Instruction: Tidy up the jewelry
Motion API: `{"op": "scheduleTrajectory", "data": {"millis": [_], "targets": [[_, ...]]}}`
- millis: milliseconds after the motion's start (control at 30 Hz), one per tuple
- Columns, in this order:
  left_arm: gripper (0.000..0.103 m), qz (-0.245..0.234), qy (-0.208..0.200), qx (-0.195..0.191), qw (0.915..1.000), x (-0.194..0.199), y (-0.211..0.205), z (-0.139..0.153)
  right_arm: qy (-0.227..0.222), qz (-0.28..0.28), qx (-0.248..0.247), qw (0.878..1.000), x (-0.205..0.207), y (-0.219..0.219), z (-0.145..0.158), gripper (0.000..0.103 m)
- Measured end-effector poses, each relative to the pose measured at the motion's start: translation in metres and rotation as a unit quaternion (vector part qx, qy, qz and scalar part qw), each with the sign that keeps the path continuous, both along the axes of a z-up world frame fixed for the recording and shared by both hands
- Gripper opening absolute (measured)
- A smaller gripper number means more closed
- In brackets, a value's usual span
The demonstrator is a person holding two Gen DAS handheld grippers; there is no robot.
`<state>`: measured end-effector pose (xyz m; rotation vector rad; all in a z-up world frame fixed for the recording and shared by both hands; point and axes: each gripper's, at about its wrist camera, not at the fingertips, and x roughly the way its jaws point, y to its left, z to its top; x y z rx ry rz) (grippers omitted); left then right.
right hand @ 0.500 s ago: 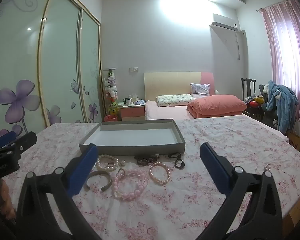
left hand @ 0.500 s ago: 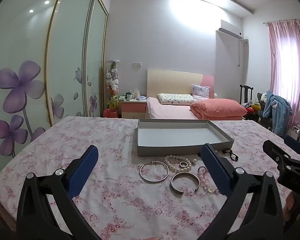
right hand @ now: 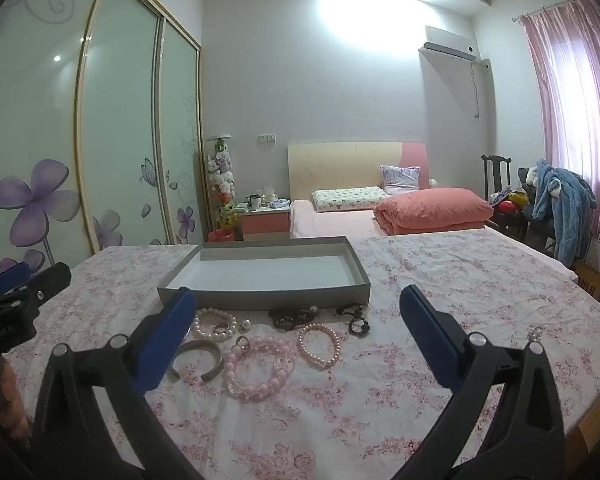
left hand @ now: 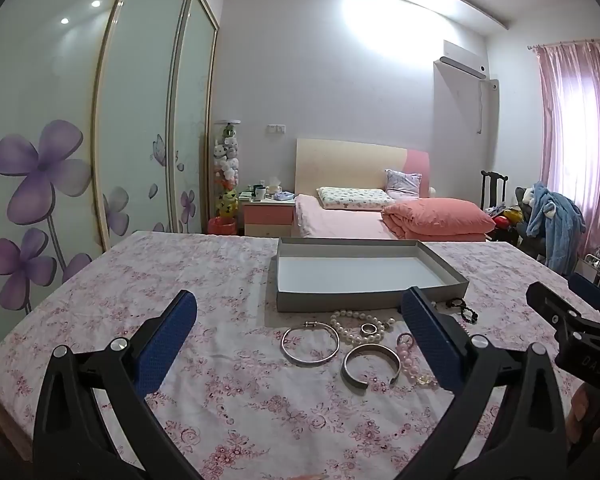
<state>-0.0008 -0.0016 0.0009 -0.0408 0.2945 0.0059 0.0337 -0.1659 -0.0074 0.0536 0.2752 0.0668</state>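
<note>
I hold my left gripper [left hand: 300,340] and right gripper [right hand: 296,336] wide apart, empty, above jewelry lying on the floral cloth [right hand: 440,280] just before the empty grey tray [right hand: 268,294]. Nothing is sorted; next I must pinch the pink bead bracelet [right hand: 260,372].

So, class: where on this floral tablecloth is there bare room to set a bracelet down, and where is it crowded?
Free: inside the shallow grey cardboard tray, and the floral tablecloth left of the thin silver bangle. Crowded: the strip before the tray, from bangle to black bead bracelet.
</note>
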Motion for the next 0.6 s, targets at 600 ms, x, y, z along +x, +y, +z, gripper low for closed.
{"op": "scheduleTrajectory", "data": {"millis": [600], "targets": [[0.101, 0.000, 0.001, -0.002, 1.0000, 0.0001, 0.0011, -0.0008, 0.001, 0.000, 0.001, 1.000, 0.0007, 0.0000, -0.0005, 0.099]]}}
